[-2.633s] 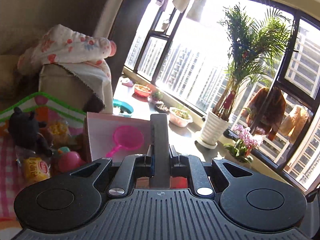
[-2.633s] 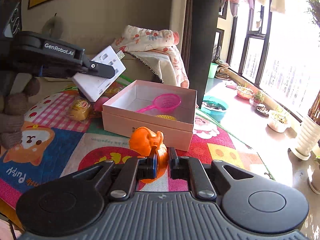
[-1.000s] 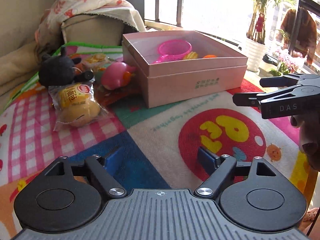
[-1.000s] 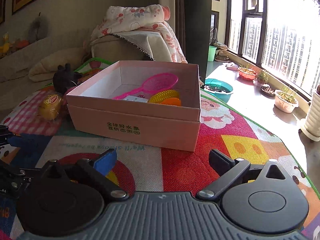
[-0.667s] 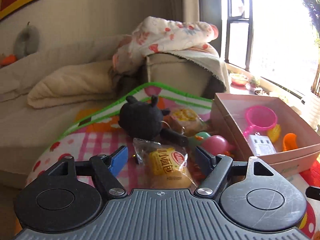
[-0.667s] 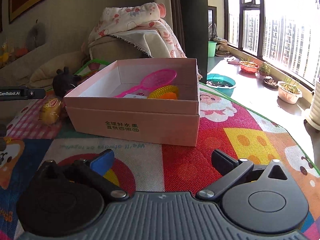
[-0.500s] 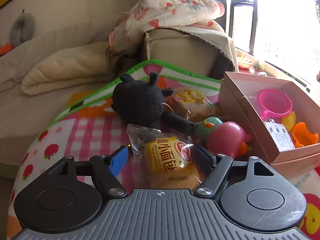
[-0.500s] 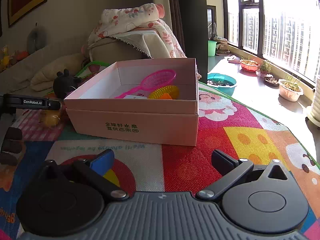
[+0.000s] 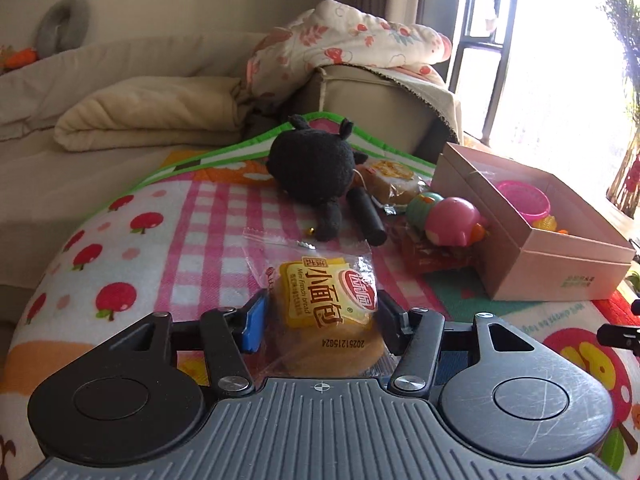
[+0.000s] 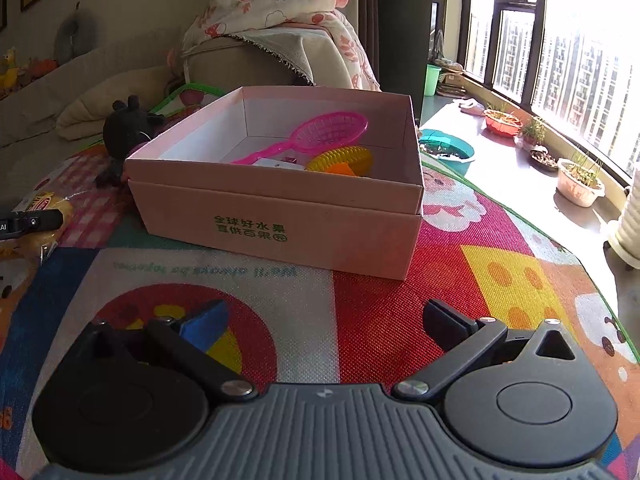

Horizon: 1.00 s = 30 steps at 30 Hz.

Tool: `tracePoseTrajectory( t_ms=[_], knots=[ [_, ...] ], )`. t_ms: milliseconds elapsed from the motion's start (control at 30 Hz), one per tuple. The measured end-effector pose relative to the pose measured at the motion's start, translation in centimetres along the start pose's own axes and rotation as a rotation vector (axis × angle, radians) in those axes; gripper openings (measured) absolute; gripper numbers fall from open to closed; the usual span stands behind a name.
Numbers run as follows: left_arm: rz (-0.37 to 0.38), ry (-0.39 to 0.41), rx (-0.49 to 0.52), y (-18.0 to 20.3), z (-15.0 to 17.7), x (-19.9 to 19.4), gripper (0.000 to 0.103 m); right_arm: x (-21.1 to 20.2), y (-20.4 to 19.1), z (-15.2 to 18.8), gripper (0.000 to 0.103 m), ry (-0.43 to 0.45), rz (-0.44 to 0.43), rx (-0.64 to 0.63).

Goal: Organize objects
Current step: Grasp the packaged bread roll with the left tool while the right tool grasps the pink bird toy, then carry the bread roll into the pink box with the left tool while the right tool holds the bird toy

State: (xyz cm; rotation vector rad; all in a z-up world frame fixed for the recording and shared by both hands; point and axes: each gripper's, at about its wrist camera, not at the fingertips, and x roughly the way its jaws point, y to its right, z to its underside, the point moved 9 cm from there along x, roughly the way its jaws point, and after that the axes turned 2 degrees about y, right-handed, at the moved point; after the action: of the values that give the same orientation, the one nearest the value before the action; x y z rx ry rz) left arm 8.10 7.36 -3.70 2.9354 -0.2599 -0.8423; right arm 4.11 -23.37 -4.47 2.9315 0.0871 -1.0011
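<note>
Floral blanket [image 9: 348, 36] over sofa arm [image 9: 376, 108]

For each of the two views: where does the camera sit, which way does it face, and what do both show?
Left wrist: on the left gripper, low over the mat, facing the sofa; its fingers flank the bread packet.
Right wrist: on the right gripper, fingers wide apart, facing the pink box and the windows.
Shared: pink box, bread packet, black plush; the left gripper's tip shows at the right view's left edge.
</note>
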Motion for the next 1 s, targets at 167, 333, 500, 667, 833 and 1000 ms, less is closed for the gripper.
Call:
tracePoseTrajectory(
  t_ms=[167, 333, 500, 667, 833, 1000],
  knots=[
    [0.031, 0.014, -0.086, -1.0, 0.0, -0.3, 0.060, -1.7, -5.8, -4.7, 0.103, 0.088, -0.074, -0.168],
    [0.045, 0.022, -0.107, -1.5, 0.0, -0.2, 0.060, 0.3, -11.9, -10.6, 0.098, 0.082, -0.142, -0.271],
    [0.073, 0.031, -0.159, -2.0, 0.1, -0.4, 0.060, 5.6, -18.1, -12.0, 0.081, 0.031, -0.092, -0.461],
    [0.080, 0.034, -0.170, -2.0, 0.0, -0.4, 0.060, 10.4, -19.6, -10.3, 0.048, -0.078, -0.022, -0.498],
    [0.090, 0.035, -0.186, -2.1, 0.0, -0.5, 0.060, 6.9, -19.6, -9.4, 0.046, -0.052, -0.082, -0.475],
    [0.092, 0.035, -0.193, -2.2, 0.0, -0.5, 0.060, 0.2, -18.0, -6.5, 0.046, -0.045, -0.217, -0.447]
  ],
)
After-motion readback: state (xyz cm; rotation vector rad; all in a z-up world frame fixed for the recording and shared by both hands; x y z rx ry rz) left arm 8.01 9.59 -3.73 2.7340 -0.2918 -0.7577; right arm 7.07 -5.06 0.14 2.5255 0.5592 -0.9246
